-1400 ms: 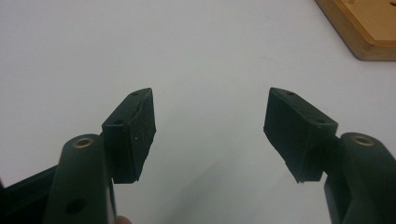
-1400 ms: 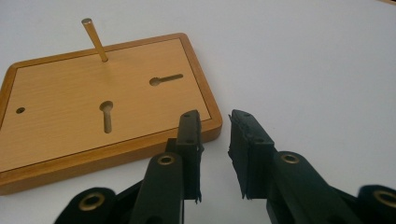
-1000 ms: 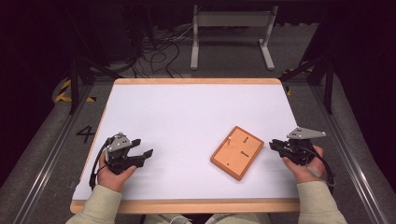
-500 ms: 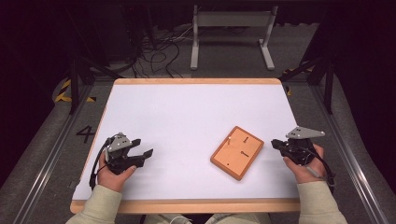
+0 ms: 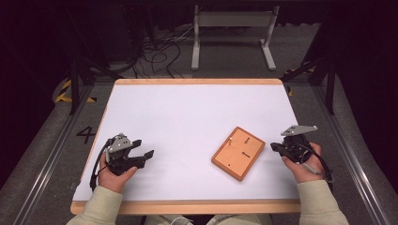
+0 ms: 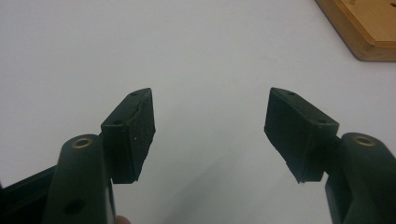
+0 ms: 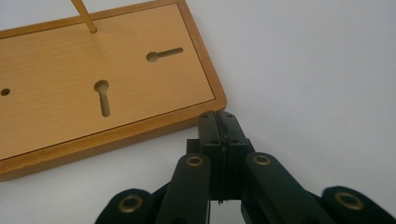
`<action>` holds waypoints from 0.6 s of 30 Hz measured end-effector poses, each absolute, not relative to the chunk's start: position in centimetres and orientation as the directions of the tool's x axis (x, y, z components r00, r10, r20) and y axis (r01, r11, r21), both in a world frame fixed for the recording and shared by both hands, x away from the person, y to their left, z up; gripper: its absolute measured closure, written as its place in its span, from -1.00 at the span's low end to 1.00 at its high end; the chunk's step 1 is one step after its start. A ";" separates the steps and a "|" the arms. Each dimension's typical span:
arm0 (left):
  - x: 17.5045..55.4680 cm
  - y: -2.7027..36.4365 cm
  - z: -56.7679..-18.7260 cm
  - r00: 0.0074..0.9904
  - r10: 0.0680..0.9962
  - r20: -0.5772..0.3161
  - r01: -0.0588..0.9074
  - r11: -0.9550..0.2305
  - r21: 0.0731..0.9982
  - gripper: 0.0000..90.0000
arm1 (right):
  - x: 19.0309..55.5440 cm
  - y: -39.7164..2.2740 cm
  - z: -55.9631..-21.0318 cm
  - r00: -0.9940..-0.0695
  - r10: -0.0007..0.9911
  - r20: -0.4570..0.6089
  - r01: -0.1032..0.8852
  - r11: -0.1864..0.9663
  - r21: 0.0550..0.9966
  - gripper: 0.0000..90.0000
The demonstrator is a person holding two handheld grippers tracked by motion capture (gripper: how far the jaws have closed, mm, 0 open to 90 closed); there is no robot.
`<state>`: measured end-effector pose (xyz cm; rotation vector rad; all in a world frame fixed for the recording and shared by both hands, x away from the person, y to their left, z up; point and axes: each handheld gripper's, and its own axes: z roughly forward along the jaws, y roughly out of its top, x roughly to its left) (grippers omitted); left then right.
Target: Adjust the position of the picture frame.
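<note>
1. Since a second ago, right gripper [image 5: 274,146] jaws have been closing and now meet, nothing between them; both hands sit where they were, wooden board [image 5: 238,153] unshifted

2. High view: white table [image 5: 187,112] with a wood edge. Board lies flat right of centre on the near half, turned at an angle, a thin peg [image 5: 231,139] standing at its far corner. Right gripper just beside the board's right edge, tips aimed at it, whether touching I cannot tell. Left gripper [image 5: 146,159] well apart at the near left, jaws spread, pointing toward the board

3. Left gripper view: left gripper's [image 6: 209,135] two black pads wide apart over bare table, empty gap. Board corner [image 6: 369,28] at top right, far off

4. Right gripper view: right gripper's [image 7: 219,122] pads pressed flat together, tips right at the board's [image 7: 93,93] raised rim. Two keyhole slots [image 7: 102,96] in the board face, the peg [image 7: 84,14] at upper left
</note>
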<state>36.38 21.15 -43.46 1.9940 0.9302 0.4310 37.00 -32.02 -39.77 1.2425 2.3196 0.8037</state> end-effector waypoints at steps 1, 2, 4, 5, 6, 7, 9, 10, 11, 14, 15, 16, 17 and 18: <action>36.4 21.1 -43.5 0.661 0.749 -0.048 0.450 -0.345 0.824 -0.25 | 37.2 -31.9 -39.8 -0.533 0.843 -0.071 0.628 0.450 0.635 1.00; 36.4 21.1 -43.5 0.661 0.749 -0.046 0.449 -0.345 0.824 -0.25 | 37.4 -31.7 -39.8 -0.535 0.841 -0.075 0.630 0.457 0.629 1.00; 36.4 21.1 -43.5 0.663 0.747 -0.046 0.449 -0.348 0.823 -0.25 | 37.9 -31.3 -39.8 -0.540 0.837 -0.089 0.633 0.473 0.613 1.00; 36.4 21.1 -43.5 0.663 0.747 -0.046 0.449 -0.348 0.823 -0.25 | 37.9 -31.3 -39.8 -0.540 0.837 -0.089 0.633 0.473 0.613 1.00; 36.4 21.1 -43.5 0.664 0.746 -0.045 0.448 -0.350 0.823 -0.25 | 38.1 -31.2 -39.8 -0.542 0.836 -0.085 0.635 0.474 0.609 1.00; 36.4 21.1 -43.5 0.664 0.746 -0.051 0.452 -0.347 0.822 -0.25 | 38.3 -31.1 -39.8 -0.538 0.839 -0.082 0.645 0.472 0.601 1.00; 36.4 21.1 -43.5 0.665 0.745 -0.054 0.454 -0.346 0.821 -0.25 | 38.7 -30.9 -40.0 -0.521 0.851 -0.070 0.676 0.461 0.575 1.00; 36.4 21.2 -43.5 0.663 0.747 -0.046 0.448 -0.347 0.824 -0.25 | 38.9 -30.9 -40.1 -0.515 0.854 -0.068 0.685 0.458 0.566 1.00; 36.4 21.2 -43.5 0.663 0.747 -0.050 0.451 -0.345 0.823 -0.24 | 39.1 -30.9 -40.4 -0.506 0.860 -0.064 0.701 0.454 0.550 1.00; 36.4 21.2 -43.5 0.662 0.748 -0.049 0.449 -0.344 0.825 -0.24 | 39.5 -30.9 -40.9 -0.493 0.868 -0.066 0.734 0.455 0.504 1.00; 36.3 21.2 -43.5 0.662 0.748 -0.050 0.449 -0.342 0.825 -0.24 | 39.7 -30.9 -41.2 -0.492 0.868 -0.066 0.744 0.459 0.486 1.00; 36.3 21.2 -43.5 0.662 0.747 -0.054 0.452 -0.341 0.825 -0.24 | 39.8 -30.8 -41.4 -0.495 0.866 -0.069 0.745 0.463 0.481 1.00; 36.3 21.2 -43.5 0.662 0.747 -0.050 0.450 -0.343 0.825 -0.24 | 39.9 -30.8 -41.5 -0.497 0.865 -0.071 0.744 0.467 0.477 1.00; 36.3 21.2 -43.5 0.661 0.748 -0.053 0.452 -0.341 0.824 -0.24 | 40.2 -30.6 -41.6 -0.500 0.863 -0.079 0.747 0.475 0.466 1.00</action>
